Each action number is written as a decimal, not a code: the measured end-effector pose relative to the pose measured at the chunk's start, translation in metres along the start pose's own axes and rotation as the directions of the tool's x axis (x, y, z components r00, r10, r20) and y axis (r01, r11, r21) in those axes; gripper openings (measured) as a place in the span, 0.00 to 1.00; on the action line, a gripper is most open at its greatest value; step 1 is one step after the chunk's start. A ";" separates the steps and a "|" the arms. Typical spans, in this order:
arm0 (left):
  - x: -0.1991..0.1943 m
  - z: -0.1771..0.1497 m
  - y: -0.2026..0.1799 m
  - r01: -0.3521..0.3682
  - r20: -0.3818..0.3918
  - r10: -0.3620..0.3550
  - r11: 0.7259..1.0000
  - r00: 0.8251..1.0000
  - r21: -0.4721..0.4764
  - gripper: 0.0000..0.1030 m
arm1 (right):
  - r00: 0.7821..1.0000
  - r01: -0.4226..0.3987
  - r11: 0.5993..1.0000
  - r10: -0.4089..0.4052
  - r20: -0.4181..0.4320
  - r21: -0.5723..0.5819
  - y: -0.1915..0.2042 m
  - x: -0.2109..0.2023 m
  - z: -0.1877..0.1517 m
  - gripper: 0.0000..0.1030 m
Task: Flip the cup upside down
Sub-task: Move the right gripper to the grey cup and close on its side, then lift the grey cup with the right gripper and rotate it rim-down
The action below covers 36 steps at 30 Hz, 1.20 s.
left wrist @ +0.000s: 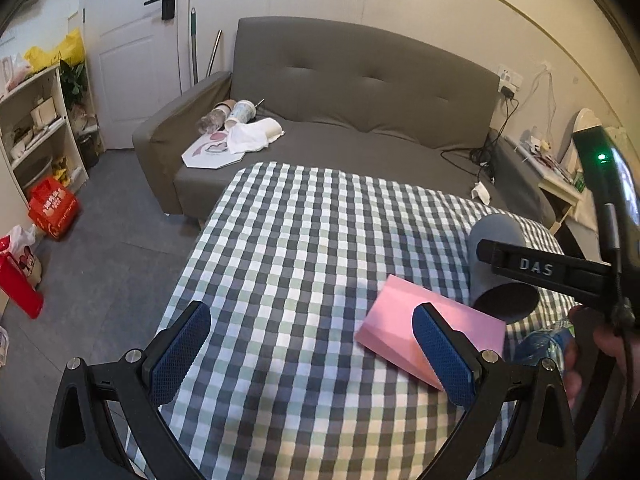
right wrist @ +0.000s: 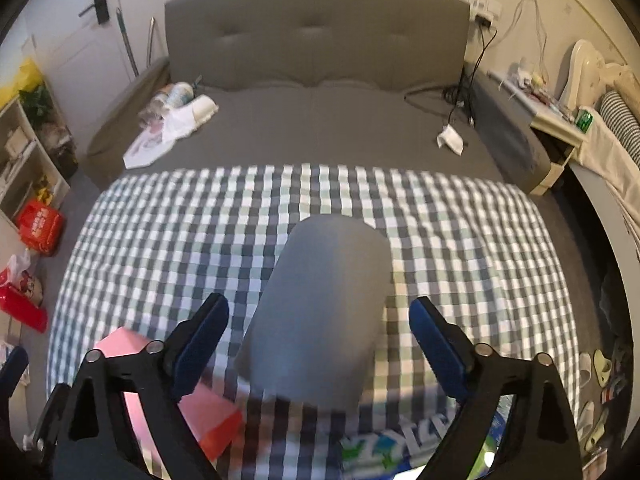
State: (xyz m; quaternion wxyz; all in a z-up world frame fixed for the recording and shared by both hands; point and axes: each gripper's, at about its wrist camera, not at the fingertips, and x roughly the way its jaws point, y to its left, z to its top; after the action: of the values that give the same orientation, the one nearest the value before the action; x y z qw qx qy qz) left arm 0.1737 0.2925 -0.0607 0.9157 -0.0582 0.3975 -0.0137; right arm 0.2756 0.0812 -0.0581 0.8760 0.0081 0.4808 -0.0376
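Note:
A grey cup (right wrist: pixel 324 312) lies tilted between the blue pads of my right gripper (right wrist: pixel 320 332), its closed base pointing away and its mouth toward the camera. The pads stand apart from its sides, so the gripper is open. In the left wrist view the same cup (left wrist: pixel 498 268) shows at the right, dark mouth facing down-right, with a right gripper finger (left wrist: pixel 536 266) across it. My left gripper (left wrist: pixel 312 344) is open and empty over the checkered tablecloth (left wrist: pixel 288 264).
A pink block (left wrist: pixel 400 320) lies on the cloth by the left gripper's right finger; it also shows in the right wrist view (right wrist: pixel 208 412). A plastic bottle (left wrist: pixel 544 344) lies near the table's front. A grey sofa (left wrist: pixel 352 120) with clutter stands behind the table.

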 end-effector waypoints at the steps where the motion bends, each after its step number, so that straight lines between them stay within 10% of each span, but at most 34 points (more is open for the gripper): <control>1: 0.002 0.000 0.001 0.001 -0.002 -0.001 1.000 1.000 -0.001 1.00 | 1.000 0.006 1.000 -0.006 -0.014 0.004 0.000 0.005 0.001 0.86; 15: 0.009 -0.001 0.000 0.004 -0.017 -0.004 1.000 1.000 0.000 1.00 | 0.993 -0.041 0.998 0.045 -0.111 0.041 -0.004 0.028 -0.004 0.76; 36: -0.053 -0.020 -0.005 -0.009 0.079 0.008 1.000 0.997 0.010 1.00 | 0.992 -0.108 0.994 0.110 0.059 -0.035 -0.001 -0.105 -0.052 0.69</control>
State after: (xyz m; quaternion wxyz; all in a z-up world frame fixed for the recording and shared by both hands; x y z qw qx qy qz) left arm 0.1232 0.2897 -0.0349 0.9310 -0.0522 0.3611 -0.0095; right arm 0.1755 0.0888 0.0030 0.8910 0.0190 0.4532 0.0176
